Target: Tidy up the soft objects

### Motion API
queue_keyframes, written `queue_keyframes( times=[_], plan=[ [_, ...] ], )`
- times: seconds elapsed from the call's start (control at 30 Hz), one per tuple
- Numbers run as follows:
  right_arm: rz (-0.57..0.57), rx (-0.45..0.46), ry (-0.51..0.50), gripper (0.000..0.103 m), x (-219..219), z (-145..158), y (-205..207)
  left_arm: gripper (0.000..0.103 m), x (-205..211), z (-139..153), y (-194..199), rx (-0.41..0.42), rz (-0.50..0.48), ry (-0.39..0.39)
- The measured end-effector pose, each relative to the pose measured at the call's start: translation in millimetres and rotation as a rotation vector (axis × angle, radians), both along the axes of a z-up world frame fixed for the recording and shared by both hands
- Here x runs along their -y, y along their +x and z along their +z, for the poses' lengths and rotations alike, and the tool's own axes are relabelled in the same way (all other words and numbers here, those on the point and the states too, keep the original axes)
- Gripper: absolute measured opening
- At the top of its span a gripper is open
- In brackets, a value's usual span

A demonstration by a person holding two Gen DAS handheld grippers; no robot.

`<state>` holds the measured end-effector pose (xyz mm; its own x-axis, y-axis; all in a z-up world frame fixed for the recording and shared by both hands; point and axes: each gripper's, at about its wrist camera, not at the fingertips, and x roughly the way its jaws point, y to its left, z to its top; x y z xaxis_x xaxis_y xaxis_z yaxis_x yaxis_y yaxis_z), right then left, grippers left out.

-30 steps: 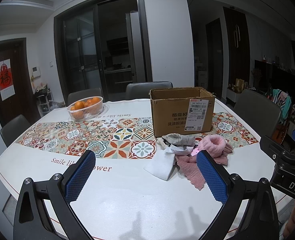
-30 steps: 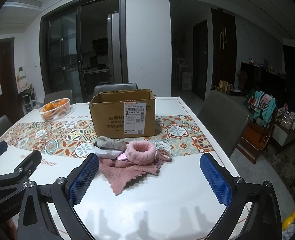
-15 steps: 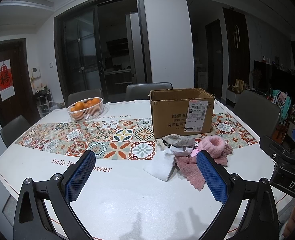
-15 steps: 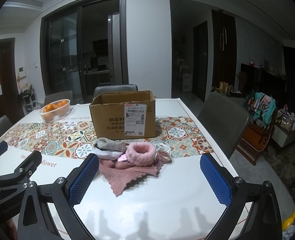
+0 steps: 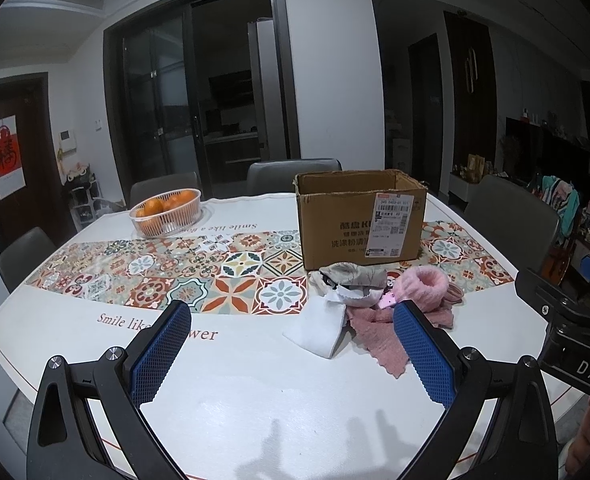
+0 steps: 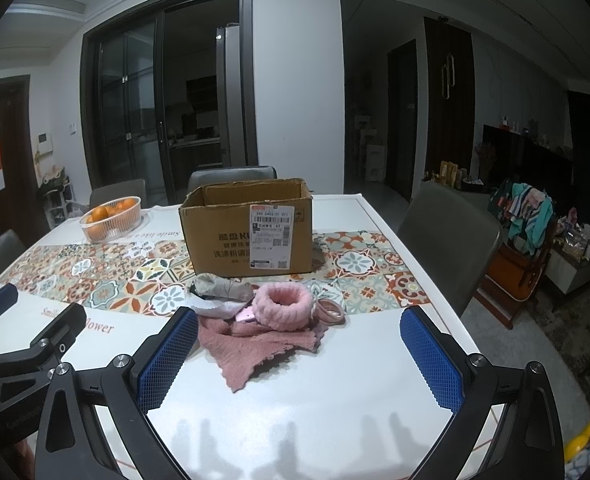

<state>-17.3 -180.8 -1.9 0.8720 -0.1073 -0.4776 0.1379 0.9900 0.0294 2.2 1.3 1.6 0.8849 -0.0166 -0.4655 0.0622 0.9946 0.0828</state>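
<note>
A heap of soft things lies in front of an open cardboard box (image 5: 361, 216) (image 6: 251, 226): a pink fluffy headband (image 5: 423, 286) (image 6: 283, 304), a dusty-pink cloth (image 5: 375, 334) (image 6: 251, 346), a white sock (image 5: 321, 326), a grey crumpled cloth (image 5: 353, 274) (image 6: 223, 288) and pink hair ties (image 6: 331, 310). My left gripper (image 5: 291, 350) is open, near of the heap and to its left. My right gripper (image 6: 301, 360) is open too, with the pink cloth lying beyond its left finger. Neither holds anything.
A basket of oranges (image 5: 167, 212) (image 6: 111, 218) stands at the far left of the white table (image 5: 255, 400) with its patterned runner. Grey chairs (image 6: 451, 232) surround the table. The table edge runs close on the right.
The right gripper has crept slightly forward toward the heap; the left view is nearly unchanged. Both stay open.
</note>
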Motion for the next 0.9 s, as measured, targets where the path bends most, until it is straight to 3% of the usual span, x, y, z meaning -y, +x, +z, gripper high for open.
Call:
queue_keyframes(
  times=[0.5,0.9],
  plan=[
    [0.031,-0.076,0.012,0.103,-0.1,-28.9,34.8,0.102,6.6,-37.2,37.2,-0.102,-0.028,0.015],
    [0.069,-0.124,0.004,0.102,1.3,-59.6,80.4,0.084,13.6,-77.5,83.3,-0.18,-0.041,0.007]
  ],
)
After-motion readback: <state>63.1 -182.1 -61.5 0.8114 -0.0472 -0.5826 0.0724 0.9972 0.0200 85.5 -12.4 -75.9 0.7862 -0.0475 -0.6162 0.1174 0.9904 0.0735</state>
